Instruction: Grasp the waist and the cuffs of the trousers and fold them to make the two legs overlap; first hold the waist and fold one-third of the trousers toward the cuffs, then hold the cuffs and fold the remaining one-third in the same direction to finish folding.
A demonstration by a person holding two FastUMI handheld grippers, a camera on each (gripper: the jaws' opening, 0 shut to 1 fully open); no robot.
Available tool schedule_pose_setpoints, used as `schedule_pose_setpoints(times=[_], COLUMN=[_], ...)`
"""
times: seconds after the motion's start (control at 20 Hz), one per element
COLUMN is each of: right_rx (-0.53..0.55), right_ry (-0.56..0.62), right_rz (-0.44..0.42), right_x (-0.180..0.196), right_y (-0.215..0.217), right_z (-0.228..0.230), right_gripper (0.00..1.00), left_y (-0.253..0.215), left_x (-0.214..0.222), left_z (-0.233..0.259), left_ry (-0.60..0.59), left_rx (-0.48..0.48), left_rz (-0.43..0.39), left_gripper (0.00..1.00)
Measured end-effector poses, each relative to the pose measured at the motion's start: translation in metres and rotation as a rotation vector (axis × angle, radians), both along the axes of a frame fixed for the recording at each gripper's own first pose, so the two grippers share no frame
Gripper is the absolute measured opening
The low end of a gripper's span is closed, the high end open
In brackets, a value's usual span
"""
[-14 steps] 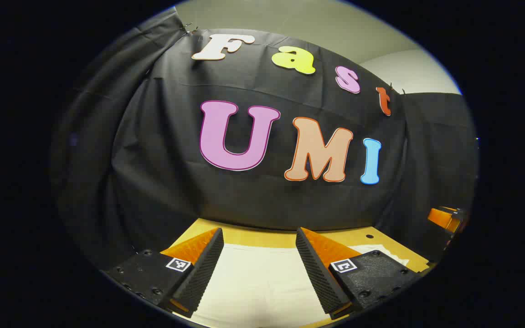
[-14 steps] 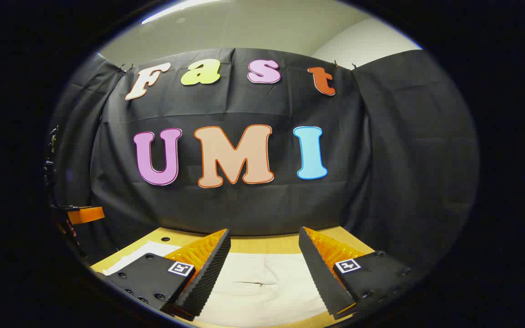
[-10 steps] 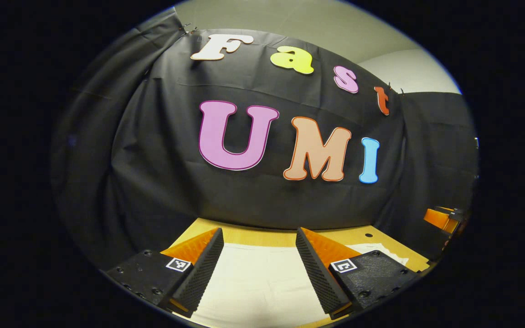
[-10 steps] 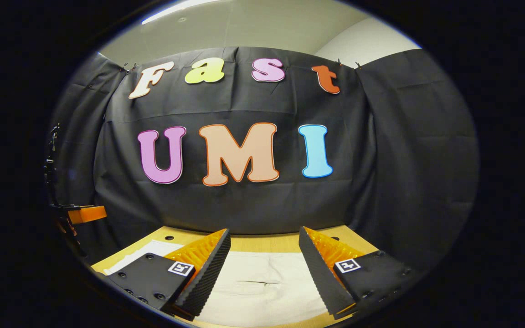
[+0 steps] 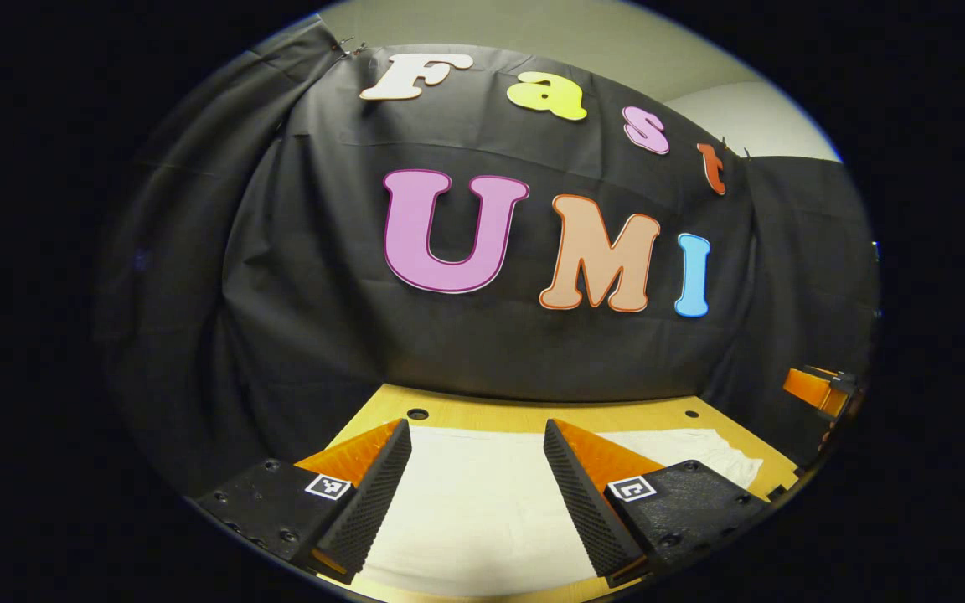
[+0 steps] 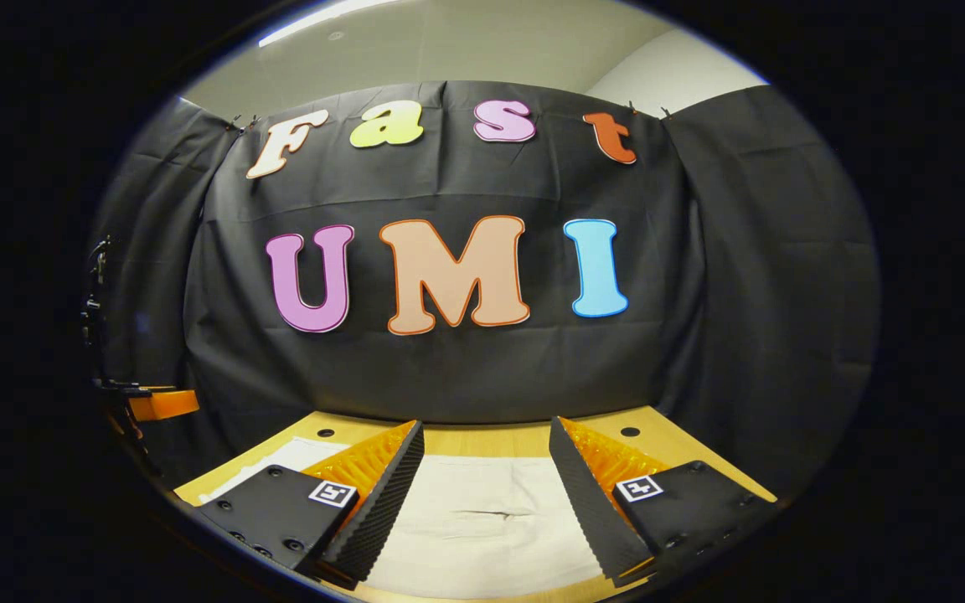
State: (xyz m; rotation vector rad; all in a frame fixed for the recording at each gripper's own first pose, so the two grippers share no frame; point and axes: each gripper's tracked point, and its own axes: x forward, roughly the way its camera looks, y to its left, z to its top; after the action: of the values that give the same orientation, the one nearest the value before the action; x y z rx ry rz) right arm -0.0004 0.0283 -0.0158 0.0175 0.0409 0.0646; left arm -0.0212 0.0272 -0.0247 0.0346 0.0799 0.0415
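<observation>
Wooden table carries your white trousers, spread flat. Your left gripper and right gripper both hover above them, fingers spread wide, holding nothing.

Wall: black cloth draped ahead of the hand-held gripper
Desk: light wood, small holes along its far edge
Ceiling: pale, bright strip light above

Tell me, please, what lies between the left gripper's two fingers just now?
In the left gripper view, the left gripper is open, and the pale trousers lie flat on the wooden table in the gap between its fingers, ungrasped.
</observation>
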Motion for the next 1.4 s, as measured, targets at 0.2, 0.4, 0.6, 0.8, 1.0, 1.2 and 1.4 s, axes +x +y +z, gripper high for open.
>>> schedule_pose_setpoints(times=[0.2, 0.4, 0.6, 0.8, 1.0, 1.2, 1.4], right_rx=[-0.007, -0.012, -0.014, -0.040, -0.023, -0.052, -0.028], right_ry=[0.014, 0.036, 0.059, 0.085, 0.093, 0.117, 0.153], right_rz=[0.012, 0.019, 0.015, -0.008, -0.067, -0.103, -0.116], right_x=[-0.001, -0.007, -0.017, -0.031, -0.044, -0.052, -0.057], right_y=[0.006, 0.010, 0.011, 0.004, -0.009, -0.021, -0.026], right_z=[-0.004, -0.012, -0.024, -0.036, -0.039, -0.050, -0.060], right_gripper=[0.94, 0.96, 0.96, 0.97, 0.96, 0.96, 0.96], left_y=[0.002, 0.002, -0.003, 0.002, 0.035, 0.062, 0.087], left_x=[-0.004, -0.007, -0.017, -0.036, -0.056, -0.086, -0.104], left_z=[-0.005, -0.024, -0.068, -0.118, -0.158, -0.198, -0.218], left_ry=[0.022, 0.083, 0.219, 0.393, 0.561, 0.806, 0.973], left_rx=[0.018, 0.058, 0.093, 0.146, 0.327, 0.442, 0.564], left_rz=[-0.012, -0.054, -0.161, -0.297, -0.410, -0.585, -0.687], left_gripper=[0.95, 0.95, 0.95, 0.95, 0.95, 0.90, 0.90])
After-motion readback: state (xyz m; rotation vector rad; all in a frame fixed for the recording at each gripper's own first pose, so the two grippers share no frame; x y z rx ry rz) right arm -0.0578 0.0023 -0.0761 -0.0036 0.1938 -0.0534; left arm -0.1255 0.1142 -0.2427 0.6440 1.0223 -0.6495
